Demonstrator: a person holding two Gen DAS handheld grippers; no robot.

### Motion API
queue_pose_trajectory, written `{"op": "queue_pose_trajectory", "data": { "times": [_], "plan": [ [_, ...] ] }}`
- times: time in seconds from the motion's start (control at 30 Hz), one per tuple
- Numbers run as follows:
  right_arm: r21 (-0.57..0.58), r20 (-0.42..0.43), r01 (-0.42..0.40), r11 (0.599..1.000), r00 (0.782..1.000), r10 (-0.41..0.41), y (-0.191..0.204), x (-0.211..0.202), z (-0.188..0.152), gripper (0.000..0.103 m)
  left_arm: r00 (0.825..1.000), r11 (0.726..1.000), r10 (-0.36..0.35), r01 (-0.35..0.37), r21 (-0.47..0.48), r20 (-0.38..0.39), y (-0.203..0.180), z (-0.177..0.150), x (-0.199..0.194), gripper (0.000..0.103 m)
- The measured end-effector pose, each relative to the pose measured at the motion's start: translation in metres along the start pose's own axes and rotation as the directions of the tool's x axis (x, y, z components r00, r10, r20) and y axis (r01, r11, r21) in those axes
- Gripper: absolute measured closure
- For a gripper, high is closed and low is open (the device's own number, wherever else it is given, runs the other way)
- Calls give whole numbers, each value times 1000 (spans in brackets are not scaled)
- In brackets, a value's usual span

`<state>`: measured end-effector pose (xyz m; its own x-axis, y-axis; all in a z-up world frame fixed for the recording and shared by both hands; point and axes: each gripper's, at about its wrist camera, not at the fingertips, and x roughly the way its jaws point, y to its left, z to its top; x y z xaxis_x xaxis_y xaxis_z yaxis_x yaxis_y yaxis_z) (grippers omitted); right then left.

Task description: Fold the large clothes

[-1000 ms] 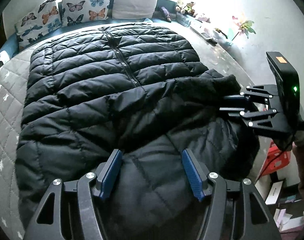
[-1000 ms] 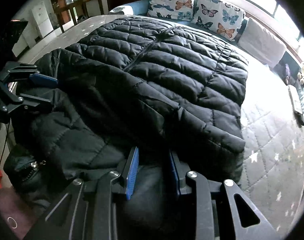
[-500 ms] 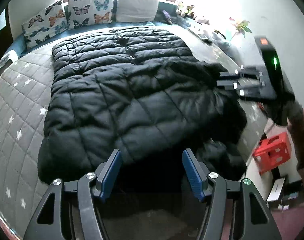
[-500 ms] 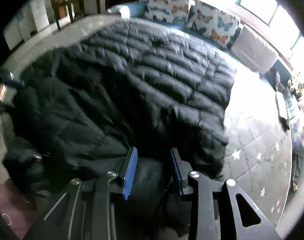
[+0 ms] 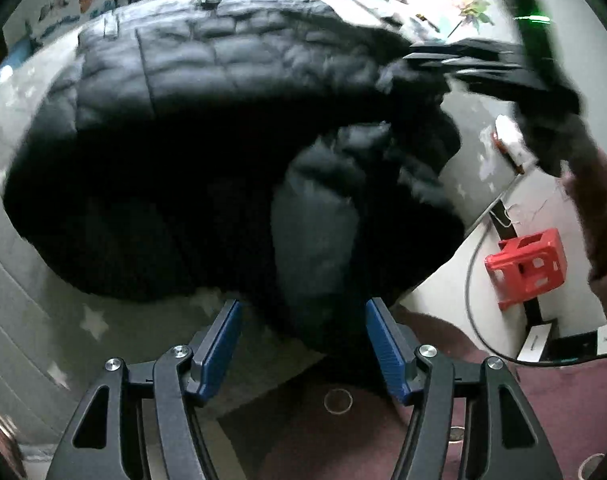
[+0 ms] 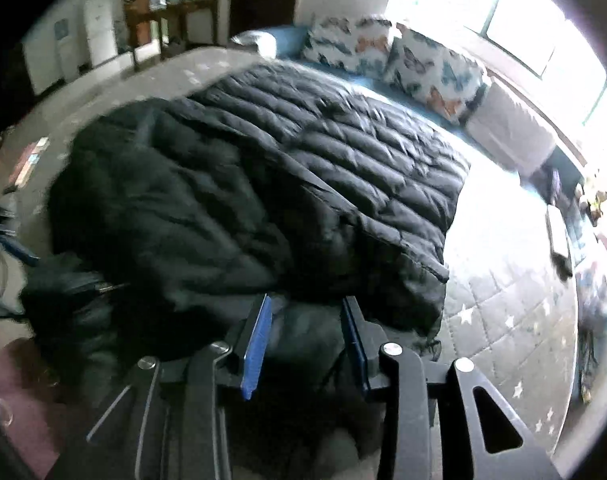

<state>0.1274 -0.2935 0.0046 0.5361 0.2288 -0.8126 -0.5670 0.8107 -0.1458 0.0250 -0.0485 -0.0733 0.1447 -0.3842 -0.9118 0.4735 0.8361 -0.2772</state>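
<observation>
Quilted star-print bedding carries the black puffer jacket, its near end bunched at the mattress edge. The left gripper stands open and empty; the right gripper is opening around dark padding. Release fully before withdrawing. Beyond lie clear bedding, then butterfly cushions.
</observation>
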Motion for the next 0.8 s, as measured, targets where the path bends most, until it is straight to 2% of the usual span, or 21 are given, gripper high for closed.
{"op": "queue_pose_trajectory", "data": {
  "times": [0.1,0.2,0.23,0.27,0.3,0.37,0.43,0.57,0.7,0.8],
  "plan": [
    [-62,18,6,998,1000,-5,16,-18,-16,47,999,996,-39,39,-75,-10,11,-7,9,36],
    [-151,-7,24,988,1000,-25,35,-19,-35,47,999,992,-46,48,-120,22,20,-10,12,38],
    [-187,-15,31,982,999,-34,43,-18,-44,47,998,991,-50,53,-126,27,21,-8,13,43],
    [-209,-20,37,977,999,-42,48,-18,-51,47,998,990,-54,57,-129,28,22,-8,14,60],
    [-239,-28,46,970,998,-55,54,-16,-58,47,998,990,-61,64,-129,27,23,-6,15,68],
    [-305,-36,61,950,996,-76,68,-12,-72,47,998,991,-49,54,-124,40,22,-6,11,79],
    [-346,-35,43,937,998,-59,80,-8,-85,47,997,993,-37,44,-108,64,21,-5,3,85],
    [-417,14,67,906,998,-67,101,-5,-100,46,989,994,-46,58,-88,143,25,-2,-31,89],
    [-438,104,113,892,992,-75,115,2,-101,44,983,991,-67,86,-102,171,32,6,-48,90],
    [-390,170,136,911,983,-75,115,5,-93,43,980,990,-80,100,-102,183,32,11,-59,90]
  ]
}}
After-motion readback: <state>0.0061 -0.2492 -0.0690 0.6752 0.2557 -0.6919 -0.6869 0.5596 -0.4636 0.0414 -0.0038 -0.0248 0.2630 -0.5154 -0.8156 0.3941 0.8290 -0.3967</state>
